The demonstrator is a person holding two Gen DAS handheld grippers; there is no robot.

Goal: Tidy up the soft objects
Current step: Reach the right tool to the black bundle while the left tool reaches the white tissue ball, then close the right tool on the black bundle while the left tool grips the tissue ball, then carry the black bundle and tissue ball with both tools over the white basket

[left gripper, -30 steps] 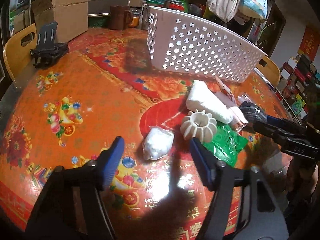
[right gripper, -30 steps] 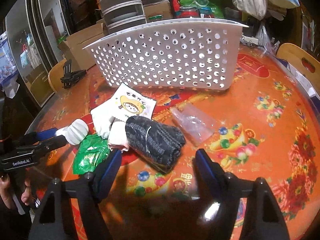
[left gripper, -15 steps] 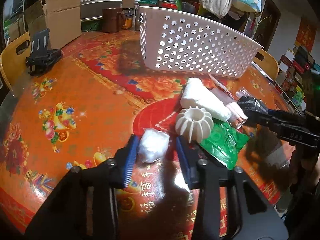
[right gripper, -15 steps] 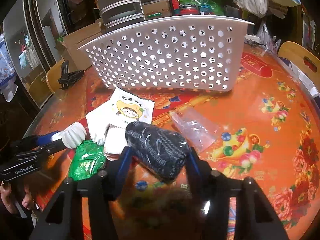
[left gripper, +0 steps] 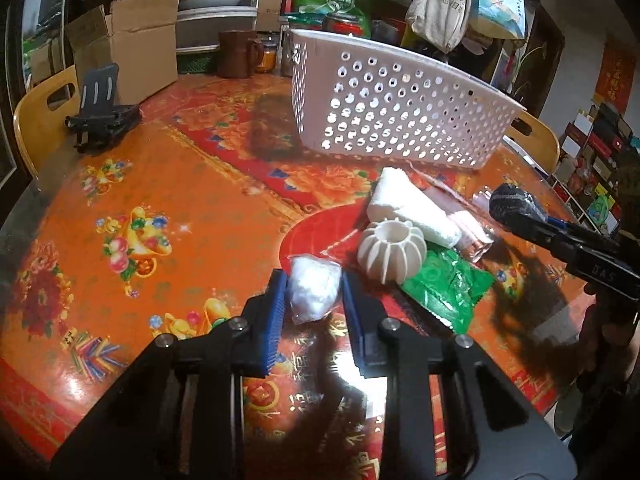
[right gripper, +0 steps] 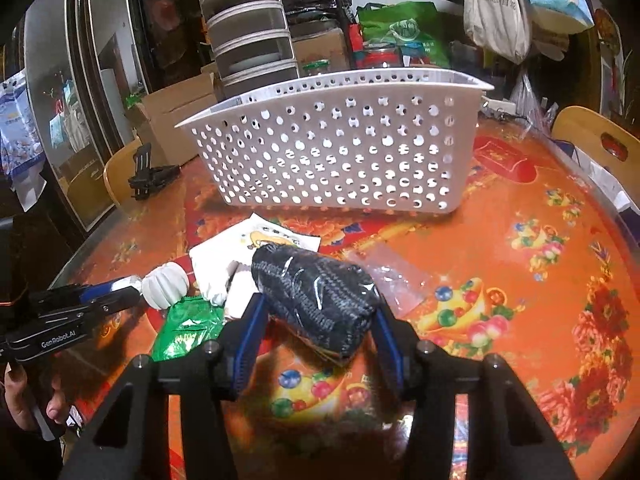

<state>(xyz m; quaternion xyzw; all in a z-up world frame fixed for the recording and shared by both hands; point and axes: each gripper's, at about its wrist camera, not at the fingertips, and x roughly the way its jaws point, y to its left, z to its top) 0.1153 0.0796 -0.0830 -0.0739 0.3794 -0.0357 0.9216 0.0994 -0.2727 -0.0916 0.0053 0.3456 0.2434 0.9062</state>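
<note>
Both grippers have closed since the earlier frames, when their fingers stood spread. Left gripper (left gripper: 313, 294) now pinches the small white bag (left gripper: 313, 293) between its blue pads, low over the table (left gripper: 168, 184). Right gripper (right gripper: 318, 312) clamps the dark knitted roll (right gripper: 316, 294), long axis running crosswise between the fingers. White basket (right gripper: 332, 152) lies ahead of both, beyond the clutter; the right gripper appears nearer it.
</note>
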